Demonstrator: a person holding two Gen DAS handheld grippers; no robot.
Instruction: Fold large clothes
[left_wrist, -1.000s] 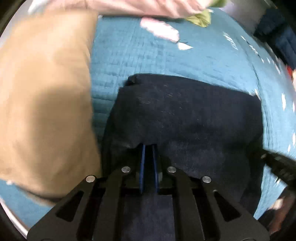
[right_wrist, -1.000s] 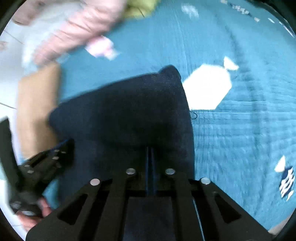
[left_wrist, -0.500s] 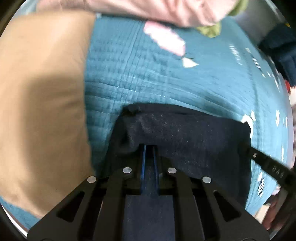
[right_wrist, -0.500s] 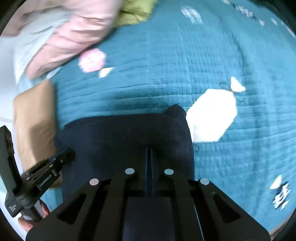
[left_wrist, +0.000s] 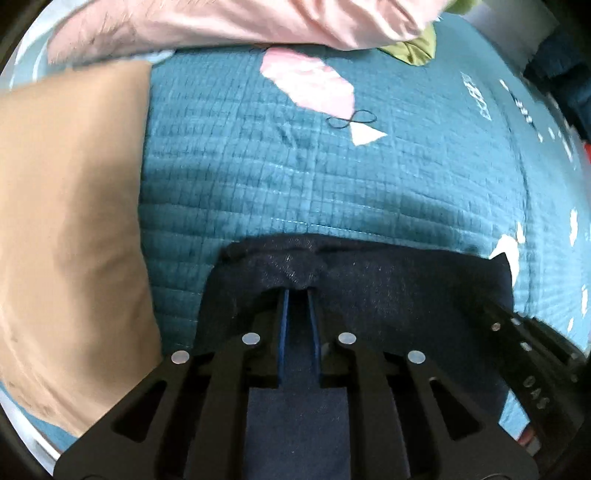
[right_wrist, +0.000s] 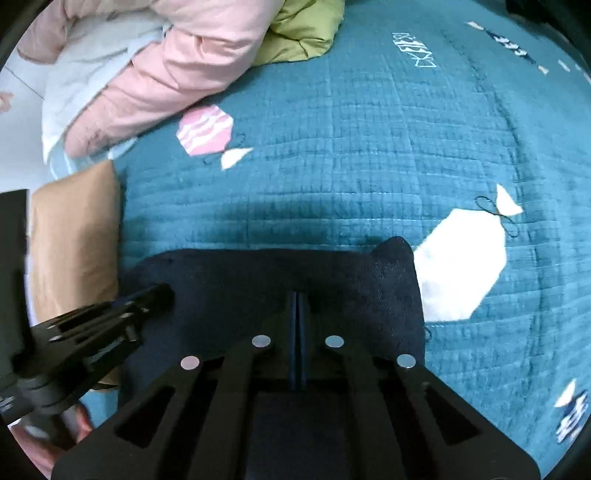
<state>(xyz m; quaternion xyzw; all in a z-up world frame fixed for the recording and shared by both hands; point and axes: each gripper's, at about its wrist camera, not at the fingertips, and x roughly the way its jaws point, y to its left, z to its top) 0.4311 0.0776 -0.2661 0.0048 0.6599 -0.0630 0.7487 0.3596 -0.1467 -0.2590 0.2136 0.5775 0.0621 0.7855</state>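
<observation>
Left wrist view
Left gripper (left_wrist: 297, 295): its blue-lined jaws stand a little apart with dark cloth bunched at their tips and running back between them; it is grasping the garment.
Garment (left_wrist: 388, 280): a navy piece of clothing, lying low in the view on the quilt, its far edge running straight across from left to right; a small pointed corner sticks up at its right end.
Quilt (left_wrist: 332, 177): teal, stitched in small squares, with pink and white patches; it lies under the garment and fills the middle of the view.
Tan cloth (left_wrist: 66, 229): flat on the left, just beside the garment's left edge.
Pink jacket (left_wrist: 229, 22): across the top edge, on the far side of the quilt.
Right gripper (left_wrist: 528, 354): seen from the side at lower right, on the garment's right end.

Right wrist view
Right gripper (right_wrist: 297, 295): jaws pressed together, clenched on the garment (right_wrist: 277, 280), whose cloth spreads around the tips.
Garment corner (right_wrist: 397, 254): rises just beside a white patch of the quilt (right_wrist: 369, 147).
Left gripper (right_wrist: 147, 299): at lower left, its tip on the garment's left end.
Tan cloth (right_wrist: 74, 236): left, beside the garment.
Pink jacket (right_wrist: 177, 74): upper left, touching a green cloth (right_wrist: 303, 33) at the top.
</observation>
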